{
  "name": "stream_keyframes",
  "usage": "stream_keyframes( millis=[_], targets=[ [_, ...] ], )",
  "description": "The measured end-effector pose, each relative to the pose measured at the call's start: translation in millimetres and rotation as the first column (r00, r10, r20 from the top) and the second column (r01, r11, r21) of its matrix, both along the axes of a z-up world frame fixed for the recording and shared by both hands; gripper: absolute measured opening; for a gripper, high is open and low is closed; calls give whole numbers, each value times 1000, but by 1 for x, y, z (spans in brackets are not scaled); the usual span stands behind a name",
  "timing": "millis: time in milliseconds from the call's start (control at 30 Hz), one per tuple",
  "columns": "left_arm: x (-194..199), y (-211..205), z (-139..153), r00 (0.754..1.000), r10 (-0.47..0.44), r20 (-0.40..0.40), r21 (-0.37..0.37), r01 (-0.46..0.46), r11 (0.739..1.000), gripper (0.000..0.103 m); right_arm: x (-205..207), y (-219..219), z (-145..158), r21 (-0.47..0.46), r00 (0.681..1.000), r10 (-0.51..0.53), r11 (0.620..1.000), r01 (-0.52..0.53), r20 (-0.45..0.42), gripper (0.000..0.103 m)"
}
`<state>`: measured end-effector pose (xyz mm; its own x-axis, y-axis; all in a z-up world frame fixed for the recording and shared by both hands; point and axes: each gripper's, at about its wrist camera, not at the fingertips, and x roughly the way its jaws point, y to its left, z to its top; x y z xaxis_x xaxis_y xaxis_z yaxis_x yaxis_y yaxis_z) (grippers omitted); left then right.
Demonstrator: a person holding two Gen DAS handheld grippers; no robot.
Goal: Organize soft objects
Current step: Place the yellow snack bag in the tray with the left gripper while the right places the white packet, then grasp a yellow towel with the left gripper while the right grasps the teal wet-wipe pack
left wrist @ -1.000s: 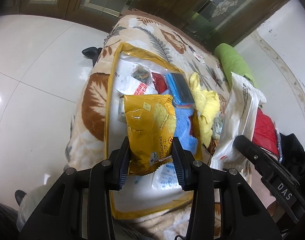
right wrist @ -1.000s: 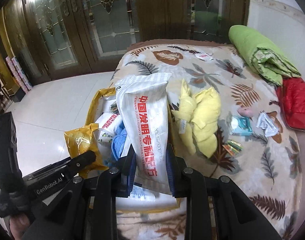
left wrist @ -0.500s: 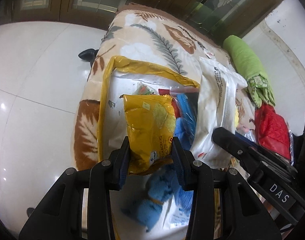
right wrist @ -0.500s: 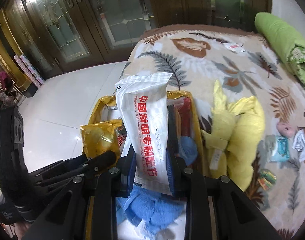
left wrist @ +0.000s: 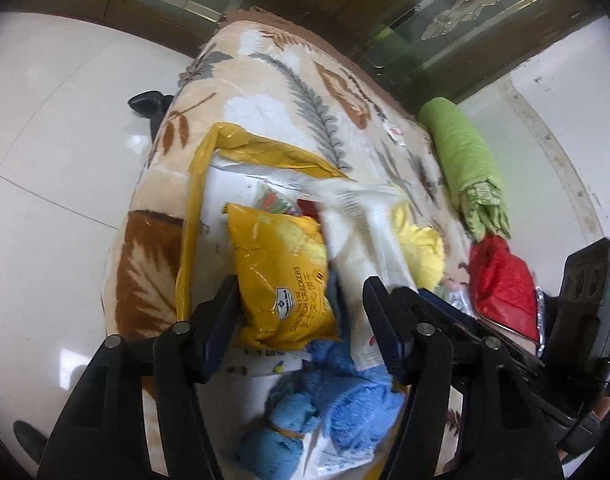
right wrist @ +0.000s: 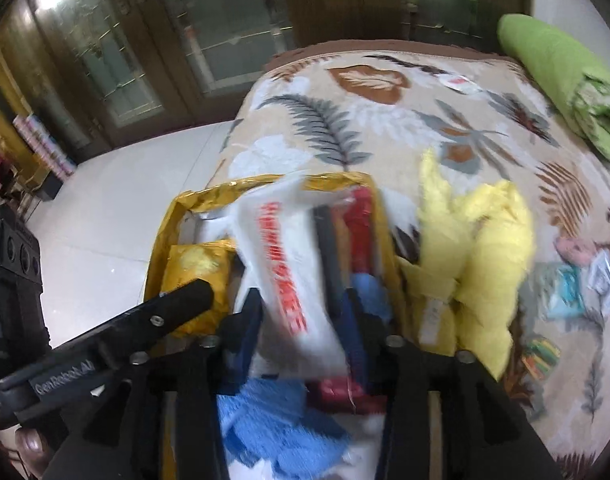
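Note:
A yellow-rimmed open bag (left wrist: 193, 208) lies on a leaf-patterned blanket; it also shows in the right wrist view (right wrist: 161, 248). My left gripper (left wrist: 301, 312) is open, with the yellow cracker packet (left wrist: 281, 276) lying loose between its spread fingers in the bag. My right gripper (right wrist: 305, 320) is open too, and the white packet with red print (right wrist: 289, 272) lies blurred between its fingers, over the bag. A blue towel (left wrist: 337, 404) sits in the bag near me. A yellow plush (right wrist: 477, 256) lies just right of the bag.
A green rolled blanket (left wrist: 465, 156) and a red padded item (left wrist: 501, 280) lie at the right. Small packets (right wrist: 577, 284) are scattered on the blanket beyond the plush. White tiled floor (left wrist: 57, 128) lies left of the bed, wooden glass doors behind.
Both grippers have opened, letting go of the yellow cracker packet and the white packet, which now drop into the bag. Both grippers have moved closer over the bag.

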<state>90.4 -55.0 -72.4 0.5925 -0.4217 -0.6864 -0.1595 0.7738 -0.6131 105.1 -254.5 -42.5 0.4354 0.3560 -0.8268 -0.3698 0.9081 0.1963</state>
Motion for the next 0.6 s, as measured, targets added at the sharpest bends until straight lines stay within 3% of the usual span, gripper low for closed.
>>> stream_keyframes(
  millis=[133,333,600],
  targets=[
    [-11,-8,12,1000,-3,27,60,1,998,64,-14,-15,10,23,1000,5,1000,-5,16,53],
    [-41,-26,29,996,42,76,135,-52,990,64,-30,-51,13,92,1000,-1,996,1,2,53],
    [-67,-59,39,996,39,83,98,-47,994,64,-50,-98,17,154,1000,3,988,-5,12,53]
  ],
)
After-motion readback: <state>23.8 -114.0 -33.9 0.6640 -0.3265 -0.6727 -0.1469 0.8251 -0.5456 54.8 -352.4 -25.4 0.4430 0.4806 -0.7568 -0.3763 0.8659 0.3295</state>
